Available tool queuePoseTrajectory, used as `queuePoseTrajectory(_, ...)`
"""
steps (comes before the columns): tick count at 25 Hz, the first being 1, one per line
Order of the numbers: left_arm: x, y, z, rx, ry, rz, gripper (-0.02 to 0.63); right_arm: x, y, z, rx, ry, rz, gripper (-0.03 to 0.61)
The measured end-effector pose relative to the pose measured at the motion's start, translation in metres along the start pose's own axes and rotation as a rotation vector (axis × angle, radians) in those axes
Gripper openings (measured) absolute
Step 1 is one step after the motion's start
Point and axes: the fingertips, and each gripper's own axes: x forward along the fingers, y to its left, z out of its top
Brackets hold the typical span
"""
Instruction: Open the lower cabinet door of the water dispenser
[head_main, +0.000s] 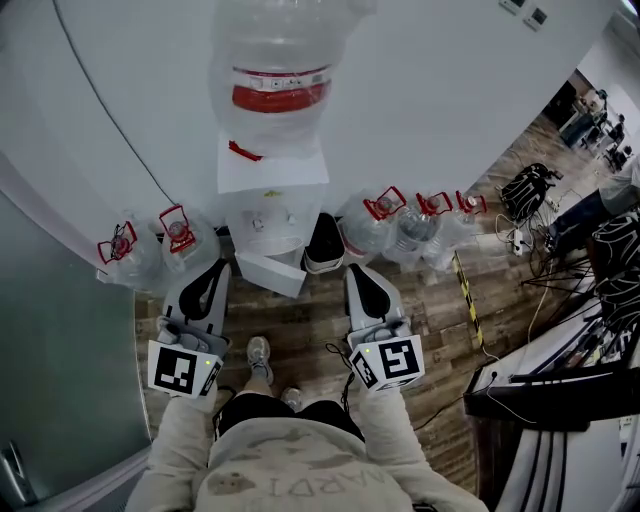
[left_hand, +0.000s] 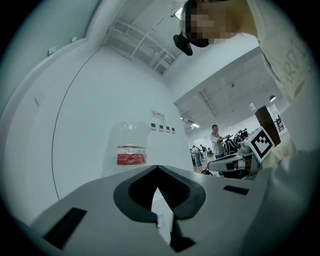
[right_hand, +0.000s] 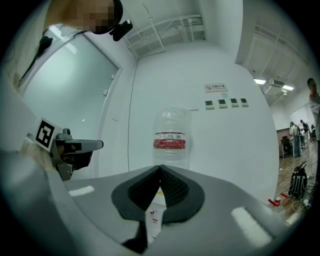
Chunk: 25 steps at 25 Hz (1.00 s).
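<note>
A: Water dispenser (head_main: 272, 170) stands against the white wall, an inverted bottle (head_main: 275, 70) on top. Its lower cabinet door belongs down at the foot, between the two tools, where a white panel (head_main: 270, 274) juts toward the person. Door ajar, or drip tray?

B: Cannot tell from above. What threatens the job?

A: Left first: spare jugs (head_main: 180, 240) crowd the floor just beside the left tool (head_main: 221, 266), whose jaws are pressed together on nothing. A careless drop toward the door could topple them.

B: And the middle?

A: Both tools point level at the bottle, well above the door. Closed jaws cannot take a door edge, and a hard tug might rock the bottle.

B: The right?

A: The right tool (head_main: 353, 270), likewise closed and empty, has more jugs (head_main: 372, 225) near it. A tangle of cables (head_main: 525, 192) lies farther off, a trip risk if the person steps that way.
</note>
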Motion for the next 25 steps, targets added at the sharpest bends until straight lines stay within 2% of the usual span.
queuePoseTrajectory(25,-0.022,-0.024,0.022,0.003,-0.038,0.026,0.003,-0.027,0.009,0.023,-0.014,-0.034,0.017,0.009)
